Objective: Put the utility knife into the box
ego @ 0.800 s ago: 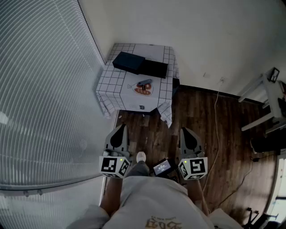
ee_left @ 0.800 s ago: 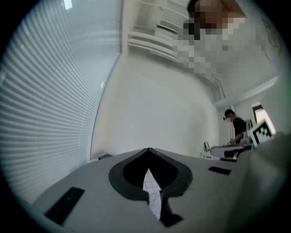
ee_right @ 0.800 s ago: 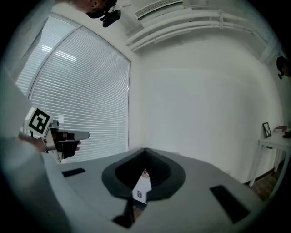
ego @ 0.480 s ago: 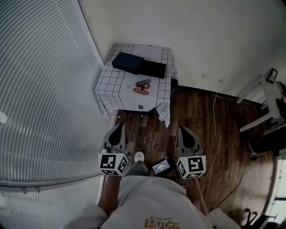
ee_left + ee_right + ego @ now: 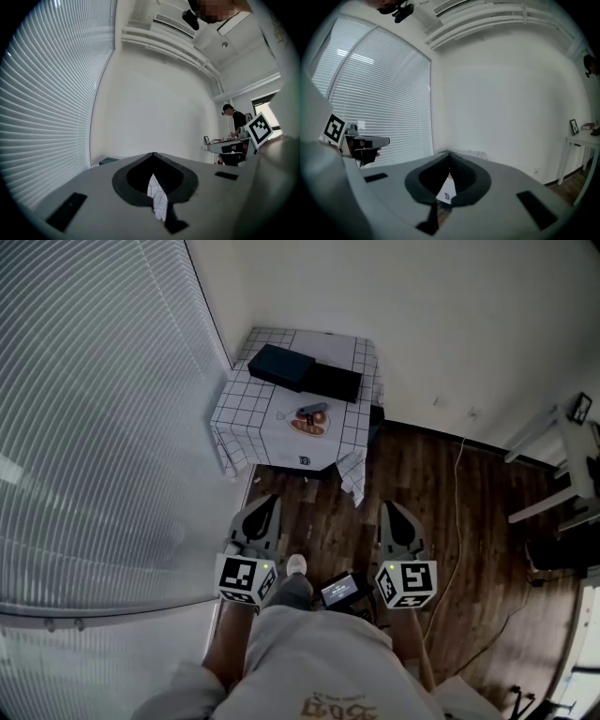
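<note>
While the utility knife [image 5: 313,410] lies on the tabletop [image 5: 246,407] near the box [image 5: 281,366], the left claw [image 5: 266,506] and right claw [image 5: 390,509] hover clenched and empty, well apart from it.

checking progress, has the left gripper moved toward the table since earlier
No: the left gripper stays beside the white shoe, equally short of the table.

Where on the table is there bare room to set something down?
Widest bare patch: tablecloth front-left, between the dark box and the front edge, left of the utility knife. A narrower strip lies right of the knife. The back is crowded by the box.
</note>
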